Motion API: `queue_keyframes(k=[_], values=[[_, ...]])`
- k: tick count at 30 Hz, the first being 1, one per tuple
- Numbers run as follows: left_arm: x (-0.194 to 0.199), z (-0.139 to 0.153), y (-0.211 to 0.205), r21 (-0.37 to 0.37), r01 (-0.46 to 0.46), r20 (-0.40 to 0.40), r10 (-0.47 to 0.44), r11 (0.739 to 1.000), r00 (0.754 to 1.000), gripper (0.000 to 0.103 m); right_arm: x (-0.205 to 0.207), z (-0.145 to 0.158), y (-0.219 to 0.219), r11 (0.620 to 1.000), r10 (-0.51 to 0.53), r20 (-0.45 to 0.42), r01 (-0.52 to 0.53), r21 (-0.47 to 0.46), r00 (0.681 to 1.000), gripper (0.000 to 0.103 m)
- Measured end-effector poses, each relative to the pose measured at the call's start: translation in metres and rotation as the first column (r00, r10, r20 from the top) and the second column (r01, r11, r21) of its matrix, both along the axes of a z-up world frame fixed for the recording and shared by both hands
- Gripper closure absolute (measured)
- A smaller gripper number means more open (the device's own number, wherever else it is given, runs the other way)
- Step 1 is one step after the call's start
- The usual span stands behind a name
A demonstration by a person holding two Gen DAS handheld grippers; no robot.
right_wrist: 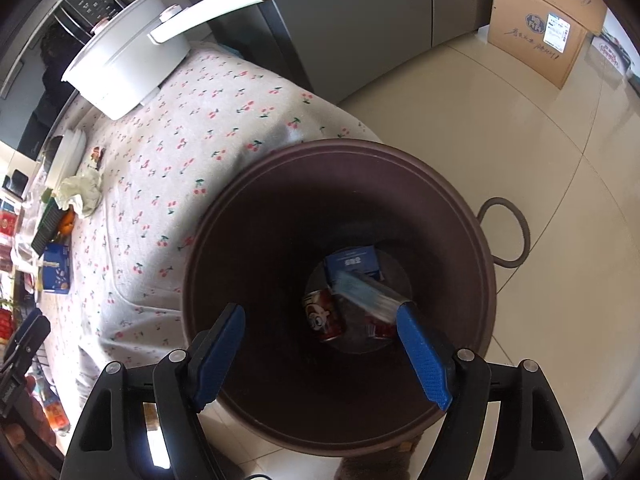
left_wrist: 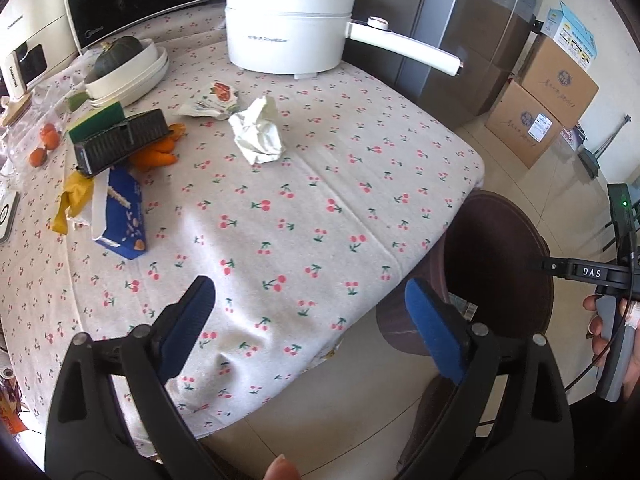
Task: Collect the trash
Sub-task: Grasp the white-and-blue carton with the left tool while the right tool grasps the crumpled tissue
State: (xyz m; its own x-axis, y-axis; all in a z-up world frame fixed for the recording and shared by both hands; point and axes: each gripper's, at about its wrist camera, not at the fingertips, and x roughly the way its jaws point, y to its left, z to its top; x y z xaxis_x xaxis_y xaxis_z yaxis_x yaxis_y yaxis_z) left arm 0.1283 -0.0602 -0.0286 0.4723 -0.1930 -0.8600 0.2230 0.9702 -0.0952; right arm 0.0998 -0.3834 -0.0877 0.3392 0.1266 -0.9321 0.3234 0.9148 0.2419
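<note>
Crumpled paper (left_wrist: 258, 130) beyond left claw (left_wrist: 312, 312)

Brown round bin (right_wrist: 340, 216) on floor at table's near right corner; inside: red can (right_wrist: 324, 316) on its side, blue carton (right_wrist: 352, 262), blurred blue packet (right_wrist: 368, 294) (mid-air?). Crumpled white paper (left_wrist: 258, 130) and torn wrapper (left_wrist: 212, 100) lie mid-table, far side

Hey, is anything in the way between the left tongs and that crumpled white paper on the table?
Nothing visible. The left tongs are open, and only bare cherry-print tablecloth lies between them and the crumpled white paper. The blue box sits off to the left.
</note>
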Motion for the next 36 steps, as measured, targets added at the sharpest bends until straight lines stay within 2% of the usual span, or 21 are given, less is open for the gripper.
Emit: queue_keyframes(k=[15, 23, 29, 34, 36], values=[[-0.004, -0.001, 0.087, -0.006, -0.154, -0.019, 0.154, 0.988, 0.988, 0.007, 0.03, 0.017, 0.067, 0.995, 0.097, 0.028, -0.096, -0.032, 0.995, 0.02], [-0.004, -0.001, 0.135, -0.031, -0.242, -0.056, 0.24, 0.97, 0.969, 0.007, 0.045, 0.017, 0.111, 0.986, 0.16, 0.023, -0.159, -0.043, 0.987, 0.019], [0.008, 0.001, 0.173, -0.045, -0.322, -0.087, 0.317, 0.946, 0.944, 0.007, 0.059, 0.026, 0.137, 0.983, 0.184, 0.041, -0.183, -0.026, 0.982, 0.019], [0.028, -0.011, 0.177, -0.078, -0.358, -0.137, 0.346, 0.93, 0.928, 0.007, 0.078, 0.03, 0.16, 0.976, 0.219, 0.059, -0.218, -0.013, 0.974, 0.019], [0.037, -0.014, 0.168, -0.095, -0.358, -0.131, 0.345, 0.929, 0.93, 0.007, 0.085, 0.03, 0.169, 0.972, 0.236, 0.059, -0.235, -0.022, 0.97, 0.019]])
